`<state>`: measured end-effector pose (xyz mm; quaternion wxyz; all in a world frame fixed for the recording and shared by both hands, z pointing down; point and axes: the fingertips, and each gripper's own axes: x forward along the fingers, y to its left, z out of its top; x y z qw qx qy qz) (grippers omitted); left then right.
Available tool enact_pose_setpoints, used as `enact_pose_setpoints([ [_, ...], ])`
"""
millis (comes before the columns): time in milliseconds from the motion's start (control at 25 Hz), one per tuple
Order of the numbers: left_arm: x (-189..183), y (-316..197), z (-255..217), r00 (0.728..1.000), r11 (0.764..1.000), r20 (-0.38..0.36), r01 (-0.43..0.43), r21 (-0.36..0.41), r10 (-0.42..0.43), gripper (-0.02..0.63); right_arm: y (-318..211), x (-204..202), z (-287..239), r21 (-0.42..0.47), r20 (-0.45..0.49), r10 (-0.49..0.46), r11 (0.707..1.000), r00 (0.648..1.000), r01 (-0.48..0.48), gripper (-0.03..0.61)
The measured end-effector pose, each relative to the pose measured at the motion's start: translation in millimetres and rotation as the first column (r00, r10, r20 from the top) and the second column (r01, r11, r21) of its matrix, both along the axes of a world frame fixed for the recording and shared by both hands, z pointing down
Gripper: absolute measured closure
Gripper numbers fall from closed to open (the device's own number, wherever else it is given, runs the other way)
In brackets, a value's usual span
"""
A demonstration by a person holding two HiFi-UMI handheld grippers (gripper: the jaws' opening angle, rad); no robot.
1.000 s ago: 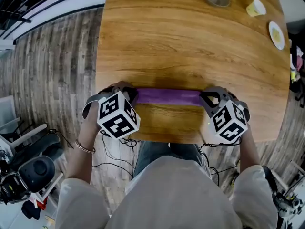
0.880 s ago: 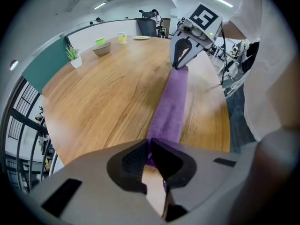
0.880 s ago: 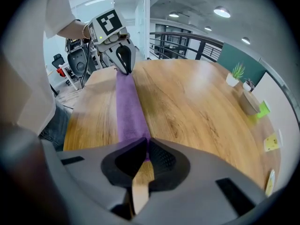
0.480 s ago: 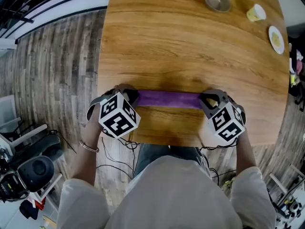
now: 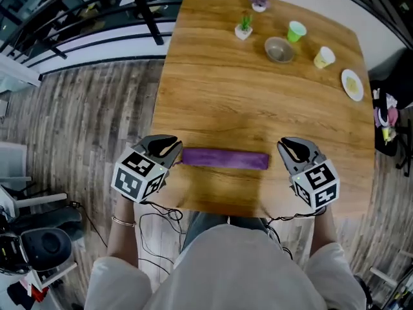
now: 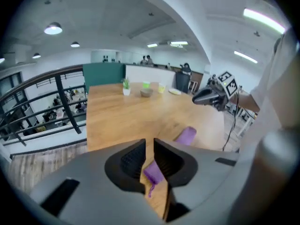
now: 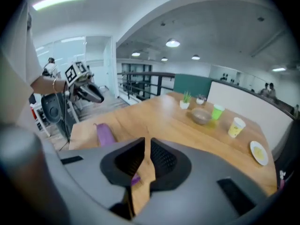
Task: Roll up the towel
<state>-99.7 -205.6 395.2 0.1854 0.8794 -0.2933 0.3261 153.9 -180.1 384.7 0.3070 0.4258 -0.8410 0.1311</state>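
The purple towel [image 5: 226, 158] lies as a tight roll across the wooden table [image 5: 258, 102], close to its near edge. My left gripper [image 5: 173, 148] hovers just off the roll's left end. Its jaws are opening from a narrow slit with nothing between them. In the left gripper view the towel [image 6: 186, 136] shows on the table below the left gripper [image 6: 150, 146]. My right gripper [image 5: 284, 146] hangs a little off the roll's right end, shut and empty. From the right gripper [image 7: 146, 146] the towel [image 7: 104, 134] is seen lying to the left.
At the table's far end stand a small potted plant [image 5: 244, 28], a grey bowl [image 5: 279, 49], a green cup [image 5: 297, 30], a yellow cup [image 5: 324, 57] and a white plate [image 5: 352, 84]. A black railing [image 5: 77, 18] runs along the left, beyond the wooden floor.
Both grippers have risen from the towel's two ends and drawn slightly outwards. The rolled towel stays on the table.
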Motion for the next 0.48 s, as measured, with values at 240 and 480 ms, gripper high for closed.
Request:
enact_pose_setpoints([
  [240,-8,-15,-128,0.969,0.922,-0.186,0.214,0.323,-0.160,0.565,-13,33,-131,0.324,0.182,0.169,0.920,0.969,-0.221,0.538],
  [480,-37,-33,-234,0.784,0.660,-0.475,0.606,0.444,-0.400,0.569,-4,79,-242,0.507,0.441,0.344,0.667,0.829,-0.546,0.563],
])
